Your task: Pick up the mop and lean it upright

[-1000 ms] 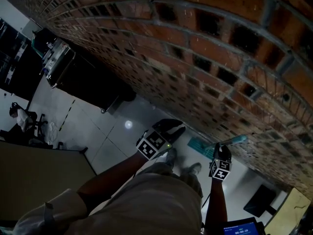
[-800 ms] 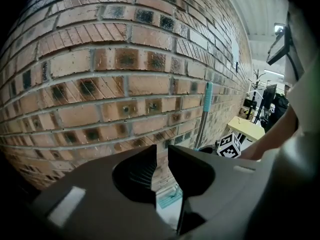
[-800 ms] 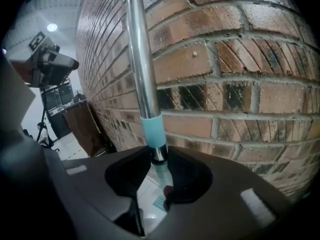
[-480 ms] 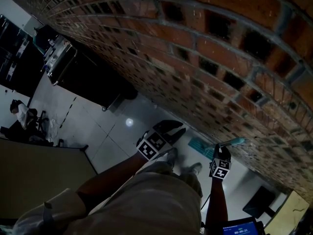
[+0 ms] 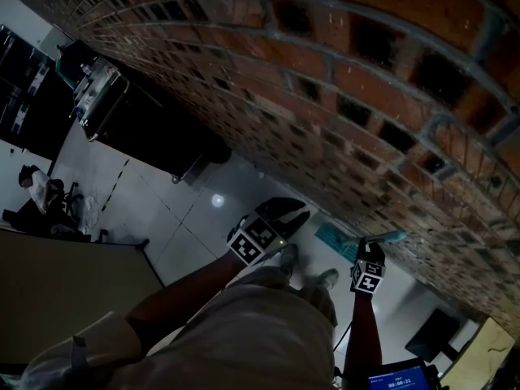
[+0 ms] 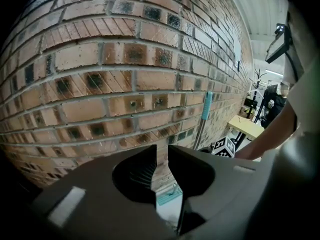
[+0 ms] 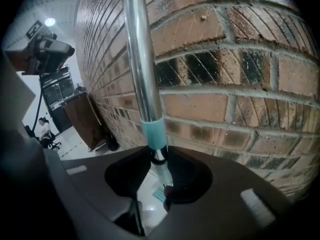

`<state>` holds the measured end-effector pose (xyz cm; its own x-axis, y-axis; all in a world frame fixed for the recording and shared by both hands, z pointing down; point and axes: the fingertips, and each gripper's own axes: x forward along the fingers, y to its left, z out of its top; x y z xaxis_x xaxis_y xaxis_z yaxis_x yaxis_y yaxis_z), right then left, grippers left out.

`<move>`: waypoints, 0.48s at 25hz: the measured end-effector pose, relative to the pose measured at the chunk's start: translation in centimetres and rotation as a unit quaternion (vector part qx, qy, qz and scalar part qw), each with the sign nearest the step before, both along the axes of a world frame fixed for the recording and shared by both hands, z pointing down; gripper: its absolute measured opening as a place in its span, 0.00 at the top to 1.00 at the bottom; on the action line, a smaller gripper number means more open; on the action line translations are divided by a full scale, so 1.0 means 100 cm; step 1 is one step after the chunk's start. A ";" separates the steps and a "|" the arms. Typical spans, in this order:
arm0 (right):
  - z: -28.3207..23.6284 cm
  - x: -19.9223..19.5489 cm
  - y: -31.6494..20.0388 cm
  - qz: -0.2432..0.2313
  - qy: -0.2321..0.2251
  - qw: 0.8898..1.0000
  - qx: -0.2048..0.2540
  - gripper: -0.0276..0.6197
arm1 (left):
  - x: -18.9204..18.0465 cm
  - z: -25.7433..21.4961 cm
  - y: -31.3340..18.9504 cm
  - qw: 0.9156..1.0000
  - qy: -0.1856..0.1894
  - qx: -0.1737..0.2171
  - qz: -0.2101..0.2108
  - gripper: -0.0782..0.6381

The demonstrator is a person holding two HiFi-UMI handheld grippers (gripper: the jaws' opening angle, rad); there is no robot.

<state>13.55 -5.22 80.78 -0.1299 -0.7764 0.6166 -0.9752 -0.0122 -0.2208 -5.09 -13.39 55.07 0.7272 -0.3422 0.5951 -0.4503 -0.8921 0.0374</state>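
Observation:
The mop stands nearly upright against the brick wall point(image 5: 341, 96). Its teal head point(image 5: 335, 240) rests on the floor at the wall's foot, and the teal grip end point(image 5: 388, 236) points toward the bricks. My right gripper point(image 7: 159, 157) is shut on the mop's metal pole point(image 7: 142, 69), just under a teal collar point(image 7: 153, 134). In the head view the right gripper point(image 5: 367, 273) is below the grip end. My left gripper point(image 5: 284, 214) hangs beside the mop over the floor. Its jaws stand narrowly apart with nothing between them. In the left gripper view the left gripper point(image 6: 162, 151) faces the wall, with the mop handle point(image 6: 206, 106) to its right.
A dark cabinet point(image 5: 154, 140) runs along the wall to the left, with a metal case point(image 5: 97, 100) beyond it. A black mat point(image 5: 431, 331) lies on the floor at the right. A yellow table point(image 6: 247, 126) stands farther along the wall. My shoes point(image 5: 305, 270) are near the mop head.
The right gripper and the mop handle have shifted a little down and to the right. The left gripper has hardly moved.

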 end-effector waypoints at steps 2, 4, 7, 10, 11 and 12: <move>0.005 -0.001 -0.001 0.000 0.000 1.000 -0.005 0.79 | -0.002 0.001 -0.001 1.000 -0.002 -0.001 0.000 0.76; 0.010 -0.001 -0.003 -0.003 0.003 1.000 -0.007 0.79 | -0.003 0.001 -0.002 1.000 -0.004 -0.001 0.000 0.76; 0.017 0.000 -0.008 -0.011 0.013 1.000 -0.010 0.79 | -0.005 0.000 -0.005 1.000 -0.005 -0.001 -0.001 0.76; 0.024 -0.005 -0.012 -0.026 0.022 0.999 -0.013 0.79 | -0.007 0.002 -0.007 1.000 -0.006 -0.001 -0.002 0.76; 0.026 -0.006 -0.013 -0.030 0.026 0.999 -0.016 0.80 | -0.007 0.002 -0.008 1.000 -0.007 -0.002 -0.002 0.76; 0.027 -0.007 -0.014 -0.035 0.030 0.999 -0.020 0.80 | -0.008 0.002 -0.009 1.000 -0.007 -0.002 -0.002 0.76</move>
